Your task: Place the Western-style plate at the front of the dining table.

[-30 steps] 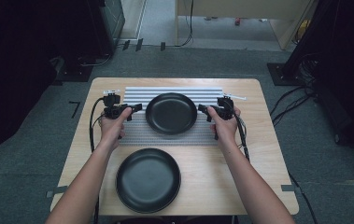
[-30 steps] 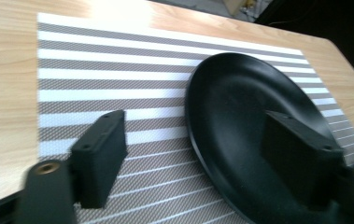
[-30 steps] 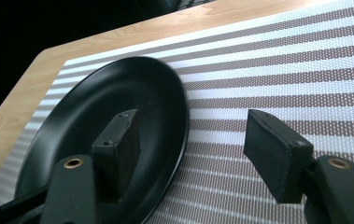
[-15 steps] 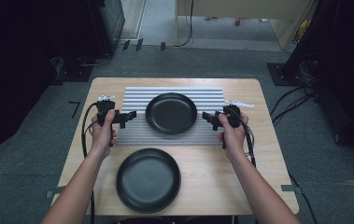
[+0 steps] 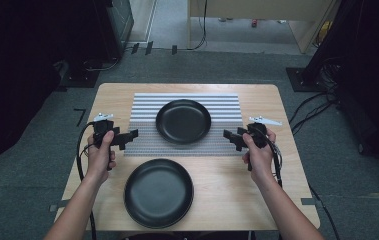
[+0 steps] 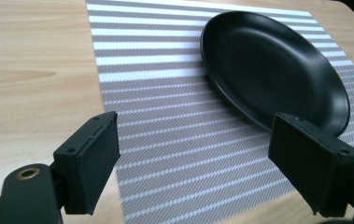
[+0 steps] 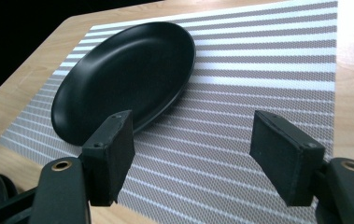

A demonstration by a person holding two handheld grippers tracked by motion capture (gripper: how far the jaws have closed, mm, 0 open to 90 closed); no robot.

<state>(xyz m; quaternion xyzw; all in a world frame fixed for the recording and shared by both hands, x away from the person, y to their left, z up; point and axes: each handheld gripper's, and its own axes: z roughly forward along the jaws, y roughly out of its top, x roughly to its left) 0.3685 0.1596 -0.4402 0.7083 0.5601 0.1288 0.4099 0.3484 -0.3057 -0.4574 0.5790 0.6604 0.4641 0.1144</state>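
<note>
Both hand-held grippers are off the far plate (image 5: 183, 121). The left hand-held gripper (image 5: 133, 134) hangs over the near left corner of the striped mat (image 5: 227, 102), the right hand-held gripper (image 5: 228, 135) over its near right corner. Each points inward at the plate from its own side, apart from the rim. Their jaws have just been opening and now stand spread with nothing between them, as both gripper views show: bare mat lies between the pads (image 6: 95, 158) and the plate sits beyond them.

That plate rests flat in the middle of the mat, likely so the woven surface keeps it from sliding on the bench (image 5: 287, 200). A second black plate (image 5: 158, 192) lies on bare wood at the near edge, between the person's forearms. Facing grippers on opposite sides suggest a two-sided hold on the rim, which would keep a wide, shallow dish level.
</note>
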